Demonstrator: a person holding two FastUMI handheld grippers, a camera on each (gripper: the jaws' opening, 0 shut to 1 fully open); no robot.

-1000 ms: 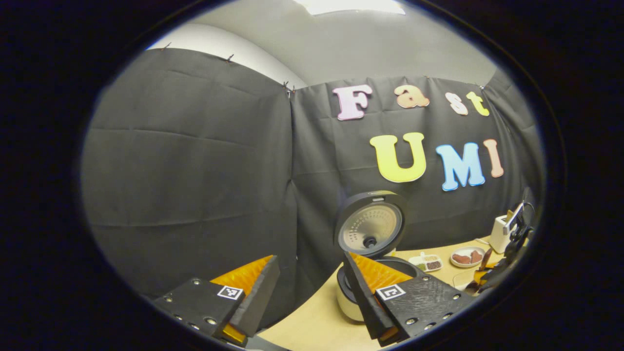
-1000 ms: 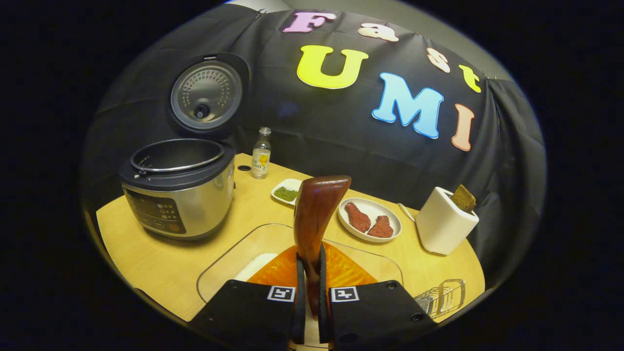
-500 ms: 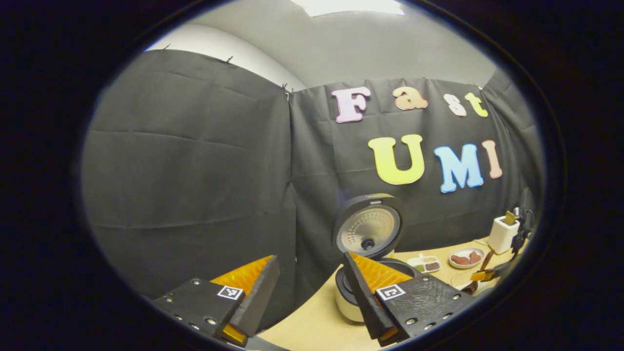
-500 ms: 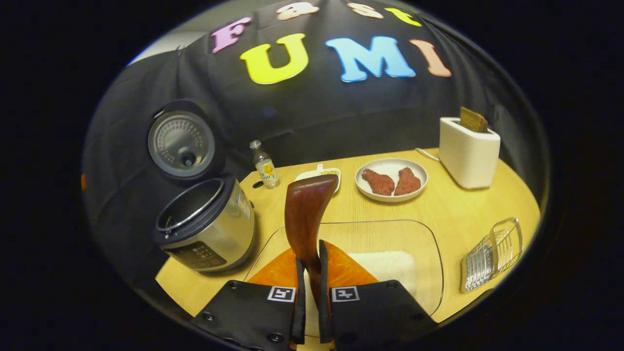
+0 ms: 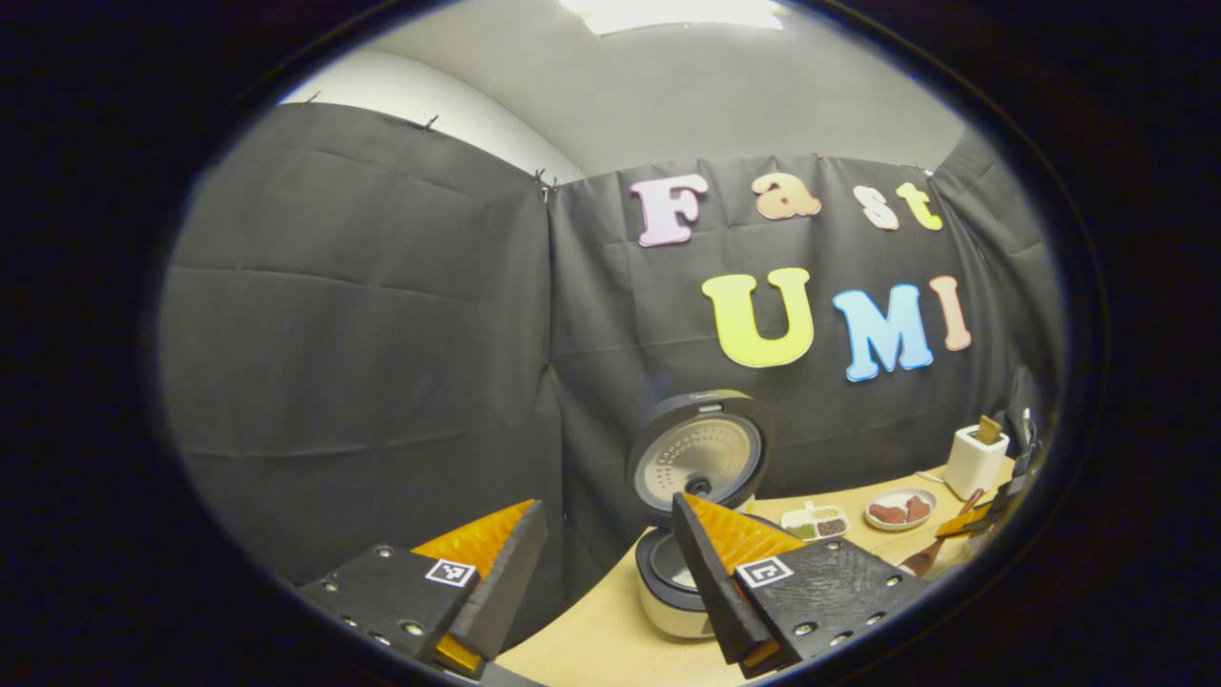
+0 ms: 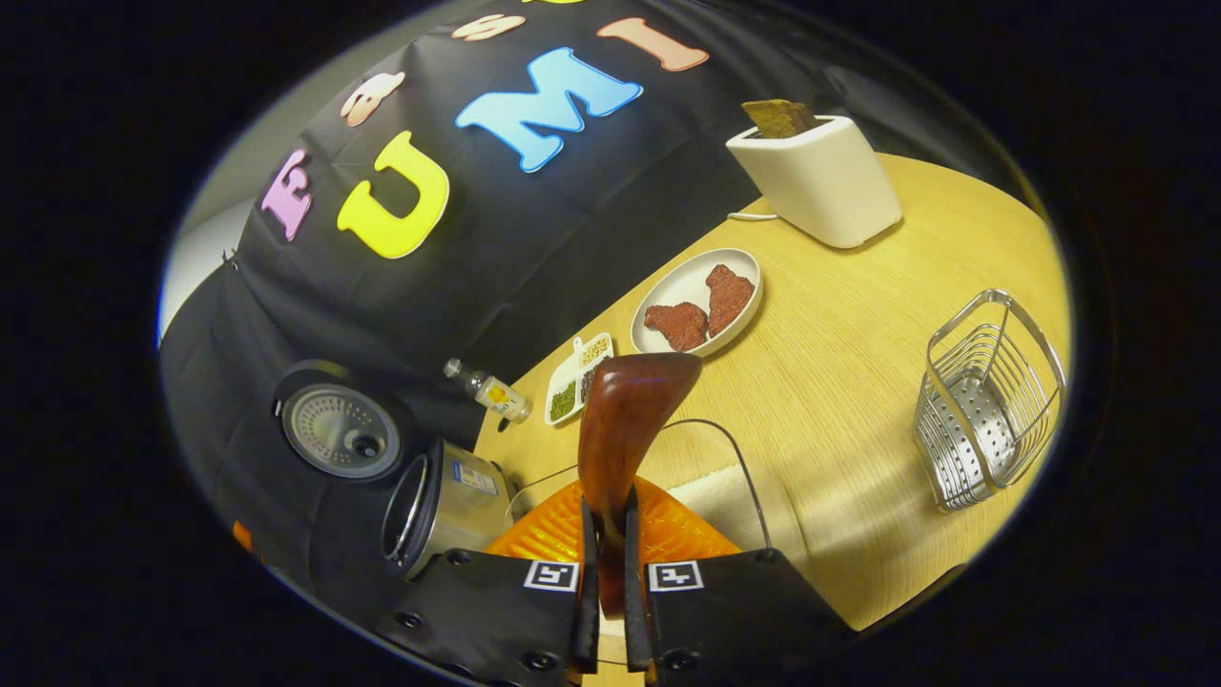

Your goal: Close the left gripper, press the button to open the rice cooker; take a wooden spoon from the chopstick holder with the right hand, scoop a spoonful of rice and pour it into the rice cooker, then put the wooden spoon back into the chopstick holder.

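Wooden spoon (image 6: 625, 425) sat clamped in the right tool (image 6: 604, 572); left tool (image 5: 610, 563) gaped; rice cooker (image 6: 441, 508) open, scooping undone.

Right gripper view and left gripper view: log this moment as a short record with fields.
right hand-held gripper: shut on the wooden spoon, bowl end forward
left hand-held gripper: open, holding nothing
rice cooker: lid up, pot open
glass dish of rice: under the spoon
wire chopstick holder: standing on the wooden table
plate with two meat pieces: beside a white toaster
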